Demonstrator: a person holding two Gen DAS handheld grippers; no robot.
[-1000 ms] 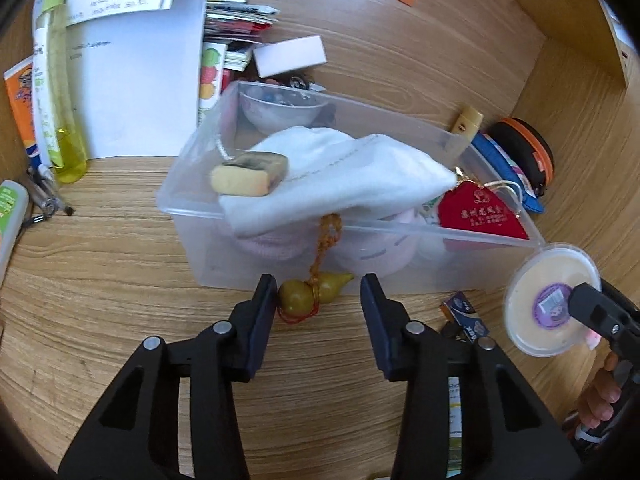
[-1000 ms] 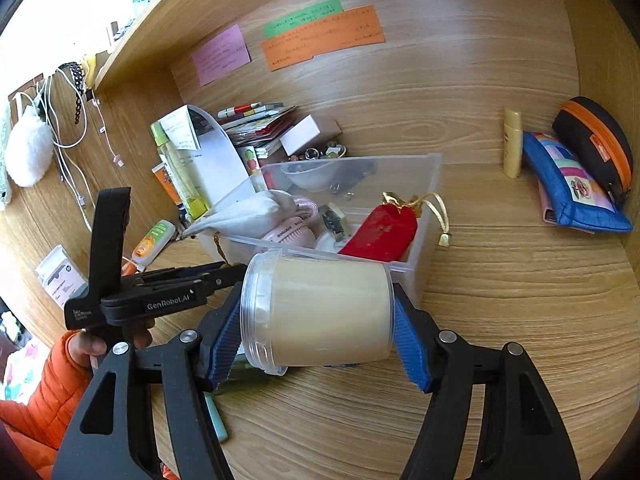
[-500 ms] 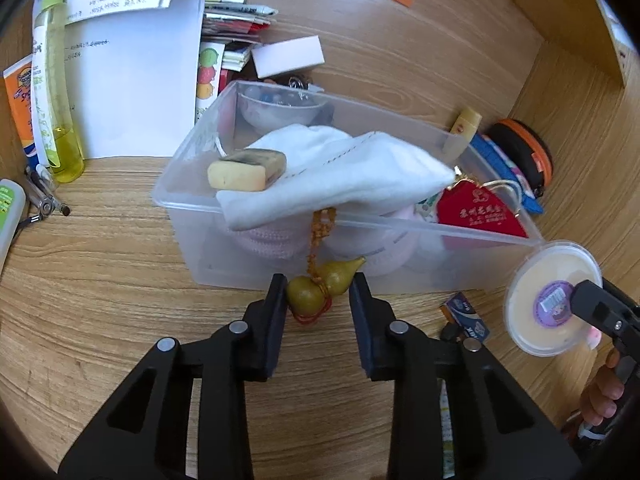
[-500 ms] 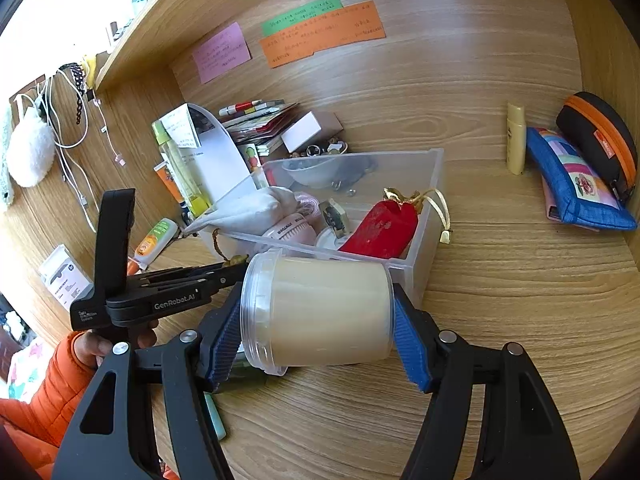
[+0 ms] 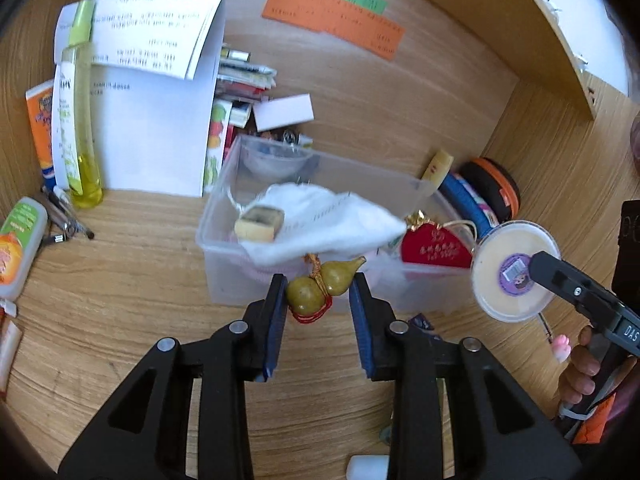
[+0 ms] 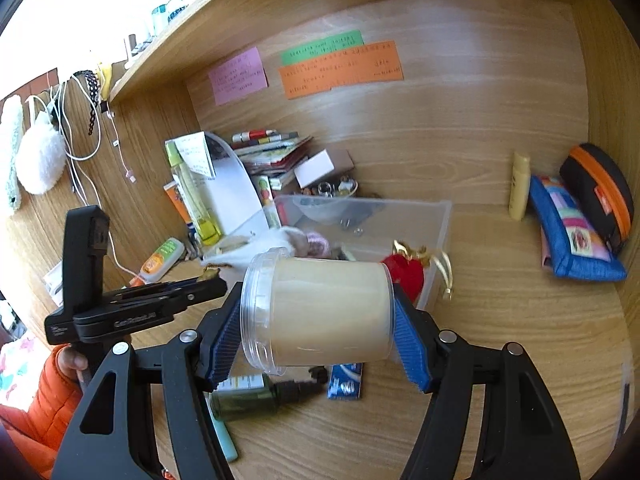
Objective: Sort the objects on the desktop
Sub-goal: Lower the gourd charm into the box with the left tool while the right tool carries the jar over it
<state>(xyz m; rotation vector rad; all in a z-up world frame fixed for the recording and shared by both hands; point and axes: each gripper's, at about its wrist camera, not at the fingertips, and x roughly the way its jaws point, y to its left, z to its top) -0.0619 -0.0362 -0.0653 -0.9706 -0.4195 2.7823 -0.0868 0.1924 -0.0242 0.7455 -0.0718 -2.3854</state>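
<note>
Tongs on your left (image 5: 318, 298) pinch the gourd charm (image 5: 322, 284) just near of the clear bin (image 5: 224, 276), right tongs (image 6: 316, 328) clamp the cream jar (image 6: 320, 312); its cord may snag the white cloth (image 5: 328, 224).

Wooden desk (image 5: 120, 280) under clear bin (image 5: 224, 280), pouches (image 6: 568, 240)

Your left gripper (image 5: 320, 292) points forward, and its two blue pads squeeze a small gourd charm (image 5: 322, 284) between them. It is held up off the surface (image 5: 120, 300). Your right gripper (image 6: 318, 320) is shut on a clear jar (image 6: 320, 312) that lies sideways between its pads, also held up in the air. Your right hand (image 5: 580, 376) grips the handle off to the side, fingers curled around it.
</note>
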